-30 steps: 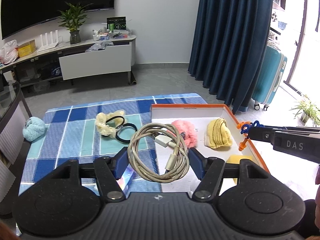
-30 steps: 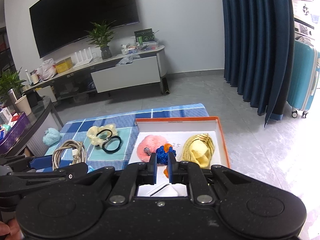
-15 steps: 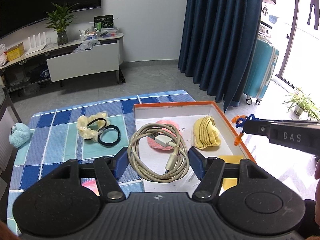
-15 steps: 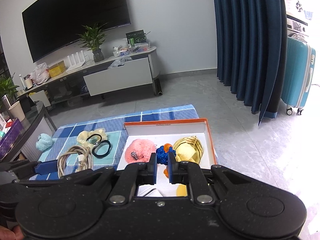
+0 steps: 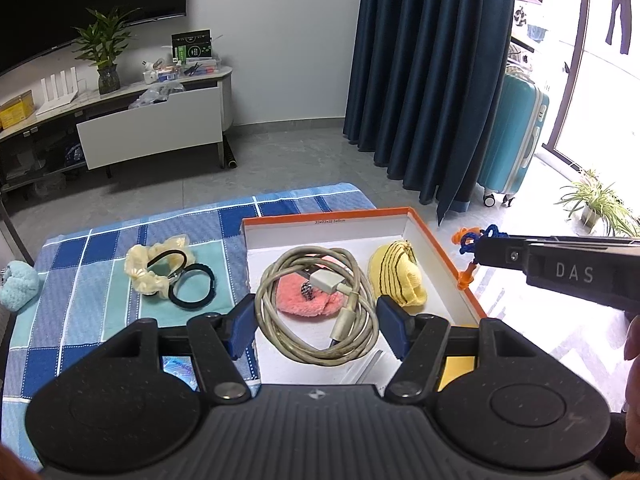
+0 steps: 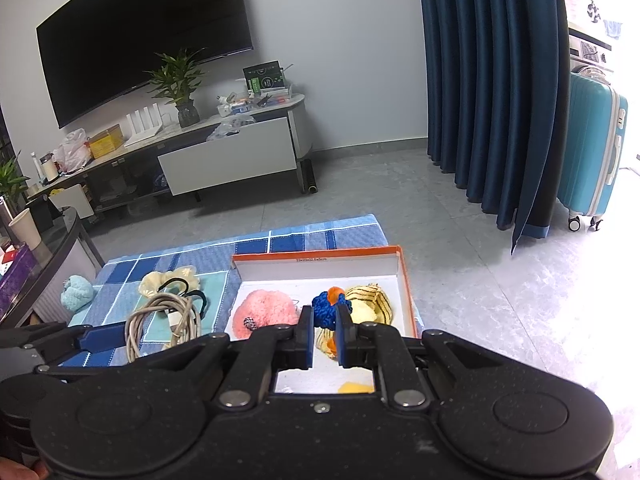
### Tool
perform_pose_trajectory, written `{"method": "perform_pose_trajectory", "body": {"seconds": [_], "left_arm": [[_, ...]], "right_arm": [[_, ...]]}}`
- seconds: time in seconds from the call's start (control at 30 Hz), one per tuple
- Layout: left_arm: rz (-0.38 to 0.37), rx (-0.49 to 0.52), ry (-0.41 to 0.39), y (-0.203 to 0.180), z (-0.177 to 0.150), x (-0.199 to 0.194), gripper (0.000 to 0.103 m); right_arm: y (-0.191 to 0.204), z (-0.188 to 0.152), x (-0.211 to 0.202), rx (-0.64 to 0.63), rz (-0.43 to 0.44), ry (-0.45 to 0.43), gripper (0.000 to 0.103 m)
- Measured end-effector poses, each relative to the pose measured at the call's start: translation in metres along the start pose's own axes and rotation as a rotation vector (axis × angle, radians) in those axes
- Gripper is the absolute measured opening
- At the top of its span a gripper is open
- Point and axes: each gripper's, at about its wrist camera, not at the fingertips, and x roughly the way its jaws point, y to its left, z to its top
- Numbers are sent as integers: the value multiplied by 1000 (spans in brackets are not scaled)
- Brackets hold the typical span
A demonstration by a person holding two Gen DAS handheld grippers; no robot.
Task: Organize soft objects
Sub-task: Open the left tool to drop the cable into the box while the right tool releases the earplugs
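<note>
My left gripper (image 5: 318,320) is shut on a coiled grey cable (image 5: 316,304) and holds it above the orange-rimmed white box (image 5: 452,252). In the box lie a pink fluffy scrunchie (image 5: 304,300) and a yellow striped knit piece (image 5: 398,276). My right gripper (image 6: 324,334) is shut on a blue and orange knotted cord (image 6: 330,306), held over the box (image 6: 404,280); it shows in the left wrist view (image 5: 472,240) past the box's right rim. A cream scrunchie (image 5: 150,268), black hair ties (image 5: 192,288) and a light blue fluffy piece (image 5: 18,286) lie on the blue checked cloth (image 5: 100,248).
The cloth-covered table ends just beyond the box; grey floor lies past it. A TV cabinet (image 6: 224,152), dark blue curtains (image 6: 492,92) and a teal suitcase (image 6: 592,152) stand farther off. A yellow item (image 6: 354,388) lies in the box's near part. A glass side table (image 6: 44,256) stands at left.
Both grippers have moved with their loads: the cable has gone right from over the cloth's edge to over the box, and the cord stays over the box's right side. Both stay shut.
</note>
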Motion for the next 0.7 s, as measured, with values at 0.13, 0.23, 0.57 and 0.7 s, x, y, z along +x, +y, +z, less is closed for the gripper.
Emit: {"method": "perform_pose_trajectory", "body": {"seconds": [0.13,0.23,0.57,0.7], "left_arm": [[-6,6,6,-3,2,5,65],[-15,9,11,-5,3,10,65],[-31,15,29,-10,7,27,65],[-47,15,41,-11,10,32,49]], "right_arm": [[-3,3,4,4,0,2,14],[-5,4,6,3,-1,3,14],[-12,12,21,15,-7,18,14],[-13,15,27,16,-5,25,14]]}}
